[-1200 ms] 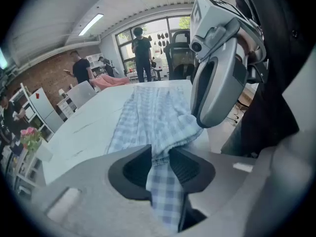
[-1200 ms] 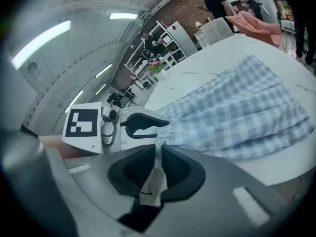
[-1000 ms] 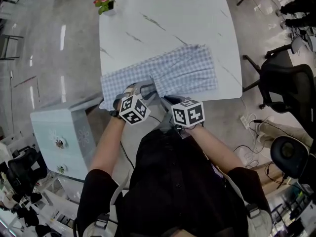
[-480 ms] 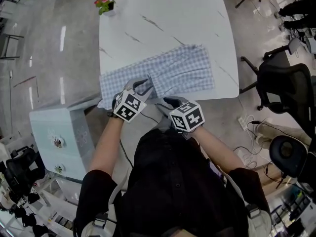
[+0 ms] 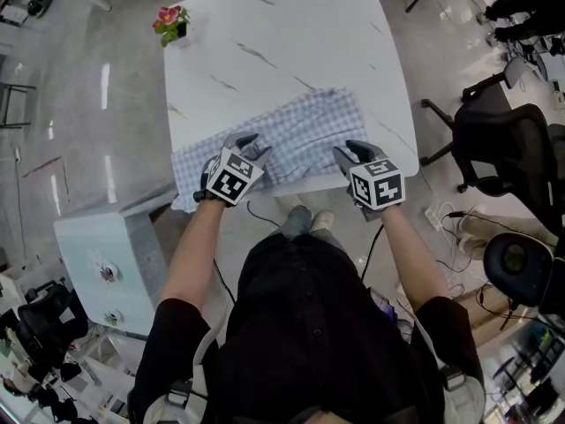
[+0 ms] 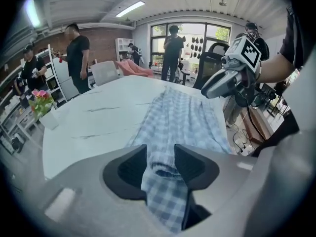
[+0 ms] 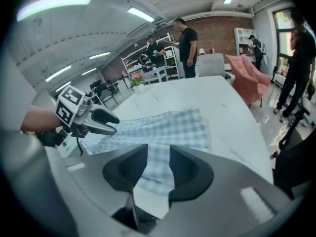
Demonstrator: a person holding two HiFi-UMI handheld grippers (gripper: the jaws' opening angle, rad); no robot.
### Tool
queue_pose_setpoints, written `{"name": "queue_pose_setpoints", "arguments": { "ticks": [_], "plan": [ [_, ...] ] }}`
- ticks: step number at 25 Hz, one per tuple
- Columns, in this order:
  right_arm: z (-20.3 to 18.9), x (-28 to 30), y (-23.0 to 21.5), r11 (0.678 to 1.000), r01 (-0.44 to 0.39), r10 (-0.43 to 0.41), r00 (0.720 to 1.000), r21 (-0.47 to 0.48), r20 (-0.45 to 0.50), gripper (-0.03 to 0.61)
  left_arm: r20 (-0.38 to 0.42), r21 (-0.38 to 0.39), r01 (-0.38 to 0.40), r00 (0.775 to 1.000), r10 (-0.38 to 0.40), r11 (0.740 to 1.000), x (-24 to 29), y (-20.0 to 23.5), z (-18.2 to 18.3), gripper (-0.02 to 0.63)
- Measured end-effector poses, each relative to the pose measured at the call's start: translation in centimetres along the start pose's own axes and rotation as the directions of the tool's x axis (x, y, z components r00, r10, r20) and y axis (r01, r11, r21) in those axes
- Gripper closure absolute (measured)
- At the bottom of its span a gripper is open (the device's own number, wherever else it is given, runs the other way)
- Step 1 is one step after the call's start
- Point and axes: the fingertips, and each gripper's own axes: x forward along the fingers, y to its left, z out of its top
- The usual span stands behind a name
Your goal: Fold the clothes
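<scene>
Checked blue-and-white cloth, the garment, lay spread flat on the white marble bench. In the head view it ran along the 6 o'clock edge, w/ its 7 o'clock end drooping over the rim.

We had the left gripper at that 7 o'clock end. Its jaws were opening, yet a bunched hem band sat between them & touched both pads. More cloth hung down below the gap.

The right gripper was at the garment's 5 o'clock corner, well apart from the left one. Its jaws stood partway apart & were closing. The garment's near edge showed in the gap, approx. level w/ the tips, but neither pad pressed on it.

Both grippers pointed toward 12 o'clock across the bench, each marker cube facing up.

A small flower pot stood at the bench's 11 o'clock corner, well clear of the garment. On the floor at 8 o'clock was a pale blue cabinet, & a black office chair stood at 3 o'clock. In the gripper views several people stood beyond the far side of the bench, near shelves & windows.
</scene>
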Motion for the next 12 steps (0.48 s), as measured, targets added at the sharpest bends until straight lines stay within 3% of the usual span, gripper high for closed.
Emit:
{"name": "queue_pose_setpoints", "arguments": {
  "ticks": [5, 12],
  "plan": [
    [-1.1, -0.2, -6.0, 0.990, 0.141, -0.142, 0.989, -0.018, -0.034, 0.445, -0.032, -0.055, 0.006, 0.999, -0.008, 0.998, 1.0, 0.9, -1.3, 0.412],
    [-4.5, 0.7, -7.1, 0.987, 0.163, -0.162, 0.981, -0.005, -0.109, 0.445, -0.072, -0.040, 0.032, 0.997, -0.035, 0.999, 2.3, 1.3, -1.6, 0.430]
  ]
}}
